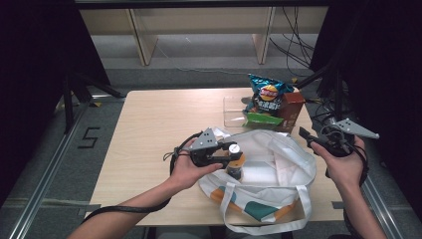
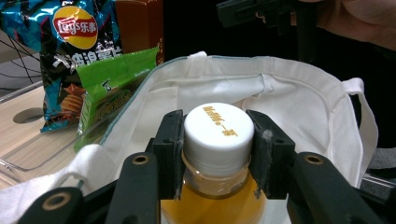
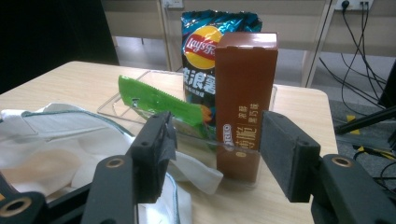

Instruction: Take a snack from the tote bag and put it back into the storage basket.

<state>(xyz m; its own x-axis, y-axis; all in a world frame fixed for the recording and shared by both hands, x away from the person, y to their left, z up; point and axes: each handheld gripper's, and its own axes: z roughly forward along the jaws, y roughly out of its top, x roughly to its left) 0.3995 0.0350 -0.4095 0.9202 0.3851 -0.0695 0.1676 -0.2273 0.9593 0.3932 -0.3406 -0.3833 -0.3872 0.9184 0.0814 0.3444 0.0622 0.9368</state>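
My left gripper (image 1: 233, 152) is shut on a bottle (image 1: 235, 163) of orange drink, its pads pressing either side of the white cap (image 2: 218, 130). The bottle stands upright at the mouth of a white tote bag (image 1: 278, 164) that lies on the table's near right part. In the left gripper view the bag's (image 2: 289, 98) opening spreads out behind the bottle. My right gripper (image 1: 312, 139) hovers by the bag's right edge with its jaws open and nothing between them (image 3: 217, 149). Beyond it stands a brown box (image 3: 245, 102).
A clear tray (image 1: 233, 110) at the back right of the wooden table (image 1: 159, 129) holds a blue chips bag (image 1: 268, 94), a green packet (image 1: 261, 118) and the brown box (image 1: 291, 107). Cables and dark stands lie right of the table.
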